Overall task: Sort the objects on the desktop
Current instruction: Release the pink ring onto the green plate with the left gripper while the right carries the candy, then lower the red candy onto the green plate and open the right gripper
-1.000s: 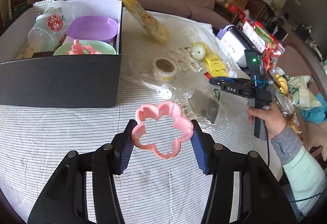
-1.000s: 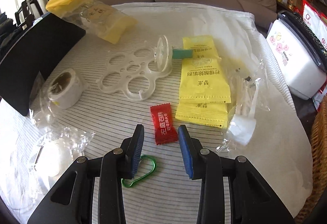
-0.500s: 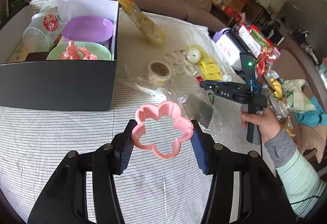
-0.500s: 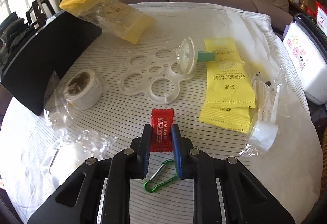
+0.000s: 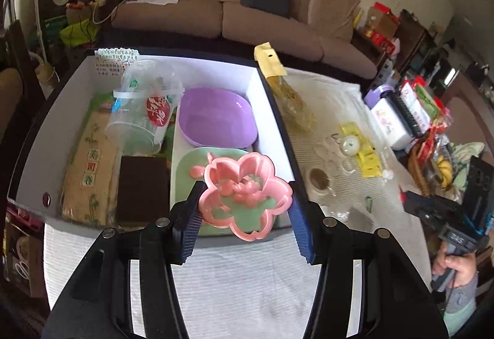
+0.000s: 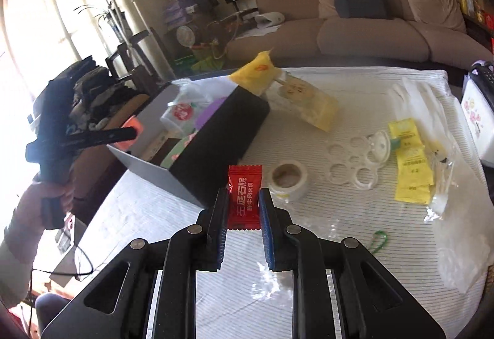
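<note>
My left gripper (image 5: pixel 244 206) is shut on a pink flower-shaped cutter (image 5: pixel 262 167). It hangs above the near wall of the dark box (image 5: pixel 268 110), over a green plate (image 5: pixel 191 166) that holds more pink pieces. A purple bowl (image 5: pixel 216 116) and a clear cup (image 5: pixel 142 116) lie further back in the box. My right gripper (image 6: pixel 244 203) is shut on a red candy packet (image 6: pixel 245 193), held upright off the striped cloth. In the right wrist view the box (image 6: pixel 222 129) lies ahead to the left, and the left gripper (image 6: pixel 129 133) reaches over it.
On the cloth lie a tape roll (image 6: pixel 288 176), a white ring holder (image 6: pixel 352 166), yellow sachets (image 6: pixel 410 166), a green carabiner (image 6: pixel 378 241), clear plastic wrap and a yellow snack bag (image 6: pixel 296 95) leaning on the box. A white appliance (image 6: pixel 475 119) stands at the right edge. A sofa is behind.
My left gripper has carried the flower cutter from above the cloth to over the box. The right gripper has shut on the red candy packet and lifted it off the table.
</note>
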Action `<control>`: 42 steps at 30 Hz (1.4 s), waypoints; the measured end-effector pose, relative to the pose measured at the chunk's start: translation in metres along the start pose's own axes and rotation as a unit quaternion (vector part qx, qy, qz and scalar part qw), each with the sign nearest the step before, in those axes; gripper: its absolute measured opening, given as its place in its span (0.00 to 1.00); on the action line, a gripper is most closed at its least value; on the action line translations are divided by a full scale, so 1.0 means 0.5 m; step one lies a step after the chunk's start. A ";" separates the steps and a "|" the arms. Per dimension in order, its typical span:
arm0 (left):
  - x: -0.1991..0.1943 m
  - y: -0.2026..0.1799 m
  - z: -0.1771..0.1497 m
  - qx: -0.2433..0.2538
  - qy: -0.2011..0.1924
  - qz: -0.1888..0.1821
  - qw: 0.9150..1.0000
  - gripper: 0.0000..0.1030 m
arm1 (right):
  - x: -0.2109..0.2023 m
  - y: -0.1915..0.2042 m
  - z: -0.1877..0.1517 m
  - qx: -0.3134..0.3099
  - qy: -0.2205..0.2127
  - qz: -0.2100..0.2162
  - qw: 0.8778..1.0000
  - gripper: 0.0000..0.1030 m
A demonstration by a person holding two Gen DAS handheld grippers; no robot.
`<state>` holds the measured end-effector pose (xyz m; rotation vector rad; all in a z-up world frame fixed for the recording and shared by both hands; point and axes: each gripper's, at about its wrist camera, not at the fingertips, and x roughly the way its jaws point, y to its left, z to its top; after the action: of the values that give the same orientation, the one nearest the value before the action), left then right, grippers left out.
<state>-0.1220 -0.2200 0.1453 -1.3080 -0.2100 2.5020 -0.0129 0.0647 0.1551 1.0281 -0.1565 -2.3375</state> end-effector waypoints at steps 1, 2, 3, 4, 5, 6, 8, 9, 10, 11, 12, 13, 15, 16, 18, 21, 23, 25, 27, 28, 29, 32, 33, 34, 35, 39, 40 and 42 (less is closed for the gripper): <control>0.027 0.006 0.009 0.004 0.015 -0.001 1.000 0.48 | 0.007 0.010 0.000 -0.004 0.004 0.002 1.000 0.18; 0.056 0.012 0.017 0.007 0.035 0.000 0.999 0.48 | 0.016 0.016 0.001 -0.008 0.008 0.002 1.000 0.18; 0.080 0.017 0.021 0.013 0.052 0.007 0.999 0.48 | 0.023 0.020 0.001 -0.009 0.010 0.002 1.000 0.18; 0.107 0.018 0.024 0.023 0.070 0.014 0.997 0.48 | 0.029 0.022 0.001 -0.008 0.012 0.004 1.000 0.18; 0.132 0.018 0.025 0.029 0.089 0.013 0.996 0.48 | 0.035 0.022 0.002 -0.007 0.014 0.006 1.000 0.18; 0.154 0.018 0.026 0.032 0.107 0.011 0.994 0.48 | 0.041 0.022 0.003 -0.007 0.016 0.006 1.000 0.18; 0.185 0.013 0.029 0.043 0.132 0.021 0.990 0.48 | 0.049 0.023 0.004 -0.008 0.018 0.006 1.000 0.18; 0.196 0.009 0.031 0.049 0.142 0.024 0.988 0.48 | 0.054 0.023 0.005 -0.008 0.019 0.007 1.000 0.18; 0.206 0.007 0.034 0.053 0.152 0.025 0.987 0.48 | 0.058 0.023 0.006 -0.009 0.020 0.007 1.000 0.18; 0.215 0.004 0.036 0.056 0.161 0.027 0.985 0.48 | 0.061 0.024 0.006 -0.010 0.021 0.007 1.000 0.18; 0.221 0.001 0.038 0.062 0.165 0.030 0.984 0.48 | 0.063 0.024 0.005 -0.010 0.023 0.008 1.000 0.18; 0.227 -0.003 0.040 0.068 0.167 0.035 0.983 0.47 | 0.066 0.023 0.004 -0.012 0.025 0.009 1.000 0.18; 0.241 -0.007 0.042 0.076 0.178 0.046 0.980 0.48 | 0.071 0.025 0.000 -0.015 0.029 0.008 0.999 0.18; 0.249 -0.008 0.043 0.078 0.184 0.046 0.979 0.48 | 0.073 0.025 -0.003 -0.015 0.031 0.009 0.999 0.18; 0.255 -0.010 0.041 0.079 0.191 0.047 0.977 0.48 | 0.076 0.025 -0.006 -0.015 0.034 0.009 0.999 0.18; 0.230 -0.004 0.042 0.066 0.174 0.055 0.981 0.49 | 0.074 0.029 -0.006 -0.017 0.032 0.012 0.999 0.18; 0.190 0.005 0.045 0.046 0.145 0.039 0.988 0.60 | 0.071 0.036 -0.003 -0.021 0.029 0.015 0.999 0.18; 0.141 0.019 0.043 0.012 0.114 0.007 0.993 0.69 | 0.069 0.047 0.002 -0.028 0.026 0.018 0.999 0.18; 0.091 0.034 0.032 -0.026 0.081 -0.026 0.996 0.69 | 0.069 0.060 0.008 -0.035 0.024 0.019 0.999 0.18; 0.064 0.042 0.022 -0.045 0.061 -0.030 0.997 0.70 | 0.070 0.067 0.012 -0.037 0.022 0.022 0.999 0.18; 0.037 0.049 0.010 -0.063 0.041 -0.032 0.997 0.70 | 0.071 0.074 0.019 -0.039 0.021 0.025 0.999 0.18; -0.021 0.065 -0.038 -0.128 0.008 -0.058 0.990 0.72 | 0.082 0.102 0.052 -0.044 0.016 0.042 0.998 0.18; -0.033 0.069 -0.049 -0.148 0.001 -0.067 0.987 0.72 | 0.091 0.115 0.068 -0.049 0.017 0.049 0.997 0.18; -0.042 0.071 -0.064 -0.166 -0.006 -0.073 0.983 0.72 | 0.103 0.130 0.086 -0.056 0.021 0.053 0.997 0.18; -0.051 0.073 -0.077 -0.178 -0.013 -0.075 0.981 0.72 | 0.119 0.145 0.104 -0.064 0.027 0.056 0.996 0.18; -0.086 0.088 -0.100 -0.199 -0.049 -0.072 0.976 0.72 | 0.214 0.216 0.160 -0.117 0.076 0.052 0.989 0.18; -0.093 0.096 -0.098 -0.202 -0.060 -0.073 0.975 0.72 | 0.243 0.232 0.167 -0.130 0.091 0.048 0.986 0.18; -0.105 0.118 -0.095 -0.211 -0.073 -0.077 0.972 0.72 | 0.304 0.255 0.173 -0.147 0.118 0.039 0.981 0.18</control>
<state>-0.0669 -0.2940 0.1430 -1.1922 -0.8840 2.5012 -0.0976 -0.1347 0.1595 1.1149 0.2309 -2.0701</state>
